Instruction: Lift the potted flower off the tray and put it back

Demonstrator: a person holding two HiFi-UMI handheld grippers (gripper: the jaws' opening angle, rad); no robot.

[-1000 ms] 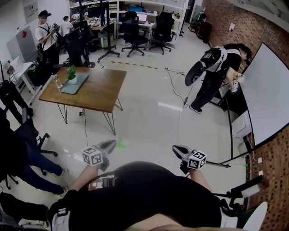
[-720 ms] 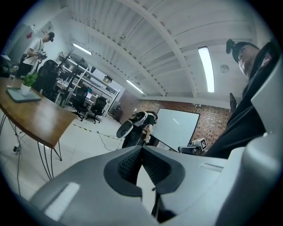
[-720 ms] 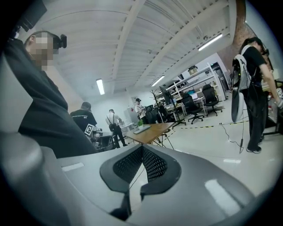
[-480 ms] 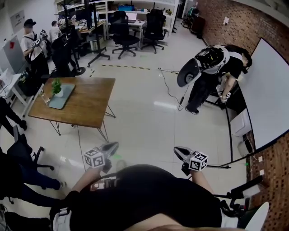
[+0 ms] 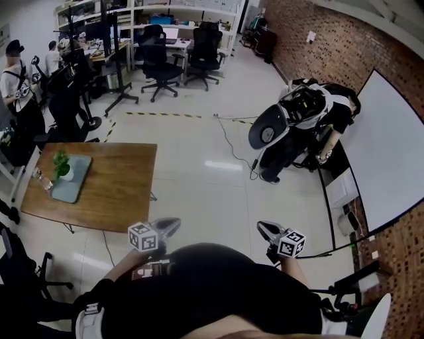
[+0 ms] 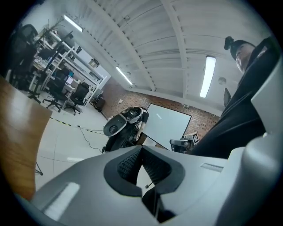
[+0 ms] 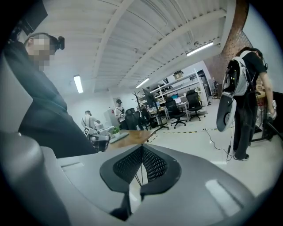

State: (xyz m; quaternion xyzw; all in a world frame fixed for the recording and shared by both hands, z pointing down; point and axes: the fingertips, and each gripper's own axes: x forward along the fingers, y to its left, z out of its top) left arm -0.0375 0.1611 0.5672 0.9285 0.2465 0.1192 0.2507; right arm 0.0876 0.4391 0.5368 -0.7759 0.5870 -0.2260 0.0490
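Table (image 5: 119, 179) nearer, L gripper (image 5: 172, 224) level (prob. shut)

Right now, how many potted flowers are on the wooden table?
1: the potted flower stands on the tray at the wooden table's left end in the head view. None appears hidden.

Office as I view it: glossy pale floor (image 5: 205, 179); brick wall (image 5: 371, 46) with whiteboard (image 5: 391, 152), right; wooden table (image 5: 116, 189), left; black office chairs (image 5: 159, 59) and shelves (image 5: 185, 13) behind; ceiling tube lights (image 6: 207, 76).
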